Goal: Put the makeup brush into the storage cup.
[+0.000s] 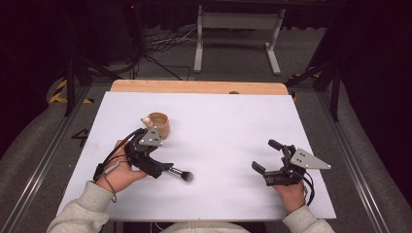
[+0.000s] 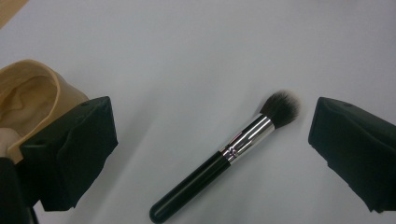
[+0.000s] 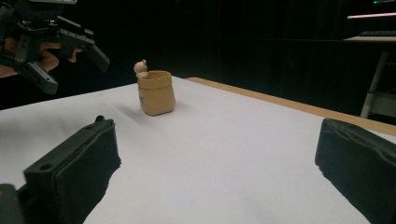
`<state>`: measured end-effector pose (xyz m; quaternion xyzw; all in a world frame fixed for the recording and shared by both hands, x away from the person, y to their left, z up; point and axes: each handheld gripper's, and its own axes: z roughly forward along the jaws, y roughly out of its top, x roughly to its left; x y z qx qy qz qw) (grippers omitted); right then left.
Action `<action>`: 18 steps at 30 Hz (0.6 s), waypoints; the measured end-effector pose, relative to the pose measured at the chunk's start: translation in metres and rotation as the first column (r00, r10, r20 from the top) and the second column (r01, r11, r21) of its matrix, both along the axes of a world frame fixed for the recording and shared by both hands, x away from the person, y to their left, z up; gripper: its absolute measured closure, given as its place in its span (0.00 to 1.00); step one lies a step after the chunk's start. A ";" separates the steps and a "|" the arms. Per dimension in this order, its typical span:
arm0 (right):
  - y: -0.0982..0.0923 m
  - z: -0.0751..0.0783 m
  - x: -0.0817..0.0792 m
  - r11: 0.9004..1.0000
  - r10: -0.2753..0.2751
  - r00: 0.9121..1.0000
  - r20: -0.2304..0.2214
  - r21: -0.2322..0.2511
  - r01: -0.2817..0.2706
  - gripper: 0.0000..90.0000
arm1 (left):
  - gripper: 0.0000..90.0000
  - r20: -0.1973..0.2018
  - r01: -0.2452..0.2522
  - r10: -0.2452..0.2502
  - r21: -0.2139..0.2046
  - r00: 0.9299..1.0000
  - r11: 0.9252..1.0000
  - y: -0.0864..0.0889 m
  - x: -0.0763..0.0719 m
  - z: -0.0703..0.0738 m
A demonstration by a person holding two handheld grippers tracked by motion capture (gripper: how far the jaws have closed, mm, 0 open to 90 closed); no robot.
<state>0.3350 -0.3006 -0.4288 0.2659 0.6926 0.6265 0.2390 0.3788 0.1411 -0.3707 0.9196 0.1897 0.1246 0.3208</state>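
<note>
A white table (image 1: 218,194) carries a tan pot (image 1: 159,124) at far left, upright, with a small figure on its rim. The left gripper (image 2: 210,140) hangs near the pot, jaws wide, above a black-handled makeup brush (image 2: 224,156) lying flat with bristles pointing right. The right gripper (image 1: 266,156) rests near right, jaws wide and holding nothing.

Makeup brush (image 2: 224,156), glossy black handle, silver ferrule, dark rounded bristle head: lying flat on the white bench (image 1: 233,131), bristles pointing away from the handle end. Tan sack-shaped pot (image 3: 156,92) with small pale figurine at its rim: upright, open-topped, standing near the brush.
</note>
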 end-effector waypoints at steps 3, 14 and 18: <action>0.000 0.000 0.000 1.000 0.002 1.000 -0.003 -0.003 -0.002 0.00 | 0.02 -0.012 0.001 -0.001 0.031 1.000 1.000 -0.002 0.001 0.001; 0.000 0.000 0.000 1.000 0.000 1.000 -0.003 -0.010 0.000 0.00 | 0.02 -0.036 0.021 -0.017 0.113 0.999 0.993 -0.011 0.005 0.002; 0.000 0.000 0.000 1.000 -0.001 1.000 -0.004 -0.011 0.001 0.00 | 0.02 -0.047 0.024 -0.018 0.131 0.999 0.991 -0.012 0.007 0.001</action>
